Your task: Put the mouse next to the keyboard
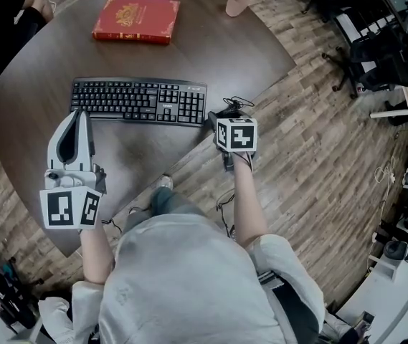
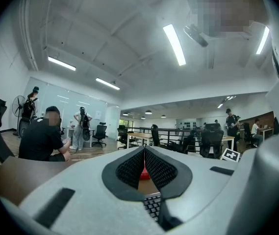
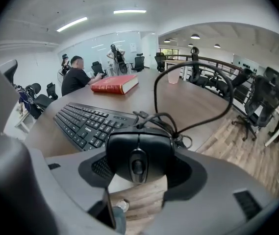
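Two grippers over the dark table [image 1: 211,56]; mouse [image 3: 138,148] held at the right end of the keyboard [image 1: 139,101].
Left gripper [image 1: 82,117]: jaws pressed together, nothing between them, tips over the table just in front of the black keyboard's left part. Red book [image 1: 136,20] lies beyond the keyboard. Right gripper [image 3: 139,160]: jaws clamped on the black mouse, its cable [image 3: 155,94] looping above, just beside the keyboard's right end at the table edge. Whether the mouse touches the tabletop cannot be judged.

mouse [image 1: 214,118]: mostly under marker cube [image 1: 236,135] | keyboard [image 2: 153,205]: mostly behind left jaws
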The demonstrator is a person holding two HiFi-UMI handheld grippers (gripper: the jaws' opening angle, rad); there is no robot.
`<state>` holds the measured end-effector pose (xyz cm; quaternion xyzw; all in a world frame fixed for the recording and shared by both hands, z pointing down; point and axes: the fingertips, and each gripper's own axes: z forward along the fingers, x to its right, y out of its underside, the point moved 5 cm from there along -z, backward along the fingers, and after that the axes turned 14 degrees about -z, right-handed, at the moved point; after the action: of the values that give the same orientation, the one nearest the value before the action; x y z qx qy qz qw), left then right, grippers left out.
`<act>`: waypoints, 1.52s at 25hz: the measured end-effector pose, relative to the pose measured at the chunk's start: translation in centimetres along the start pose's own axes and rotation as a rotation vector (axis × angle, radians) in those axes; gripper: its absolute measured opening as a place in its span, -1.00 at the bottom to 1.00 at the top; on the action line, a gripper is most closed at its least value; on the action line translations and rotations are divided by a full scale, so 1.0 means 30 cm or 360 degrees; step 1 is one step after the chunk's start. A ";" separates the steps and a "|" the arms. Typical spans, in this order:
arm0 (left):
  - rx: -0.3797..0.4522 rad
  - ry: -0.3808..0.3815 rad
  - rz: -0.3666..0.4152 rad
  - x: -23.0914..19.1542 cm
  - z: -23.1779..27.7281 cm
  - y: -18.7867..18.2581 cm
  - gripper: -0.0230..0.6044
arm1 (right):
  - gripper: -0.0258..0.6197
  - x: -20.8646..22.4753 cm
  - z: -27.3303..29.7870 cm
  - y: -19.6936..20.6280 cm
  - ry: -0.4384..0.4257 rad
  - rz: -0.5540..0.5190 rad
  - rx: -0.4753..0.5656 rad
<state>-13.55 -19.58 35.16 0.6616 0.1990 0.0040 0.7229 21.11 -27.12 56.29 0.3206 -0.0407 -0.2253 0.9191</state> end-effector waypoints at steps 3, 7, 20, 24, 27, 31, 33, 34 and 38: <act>-0.0001 -0.0009 -0.0001 -0.005 0.003 0.002 -0.89 | -0.15 0.011 0.015 -0.009 -0.0023 0.0011 -0.0027; -0.0002 -0.0012 -0.0002 -0.002 0.011 0.005 -0.89 | -0.15 0.030 0.035 -0.034 -0.0086 0.0027 -0.0118; 0.0000 -0.0052 0.0006 -0.021 0.004 -0.004 -0.89 | -0.15 0.061 0.098 -0.074 -0.0025 0.0150 -0.0071; -0.0007 -0.0067 0.0011 -0.026 0.003 -0.005 -0.89 | -0.15 0.070 0.116 -0.078 -0.0013 0.0179 -0.0068; -0.0011 -0.0071 0.0014 -0.029 0.006 -0.003 -0.89 | -0.15 0.072 0.132 -0.079 -0.0012 0.0193 -0.0075; -0.0016 -0.0071 0.0017 -0.029 0.011 -0.002 -0.89 | -0.15 0.073 0.154 -0.078 0.0000 0.0191 -0.0100; -0.0021 -0.0075 0.0021 -0.031 0.014 -0.001 -0.89 | -0.15 0.075 0.165 -0.070 0.0014 0.0188 -0.0117; -0.0021 -0.0078 0.0021 -0.033 0.015 -0.001 -0.89 | -0.15 0.077 0.169 -0.066 0.0021 0.0189 -0.0120; -0.0017 -0.0090 0.0020 -0.043 0.015 -0.002 -0.89 | -0.15 0.080 0.177 -0.064 0.0044 0.0195 -0.0121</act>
<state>-14.62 -20.37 35.48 0.6589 0.1742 -0.0091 0.7317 21.36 -32.53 59.15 0.2854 -0.0389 -0.1657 0.9432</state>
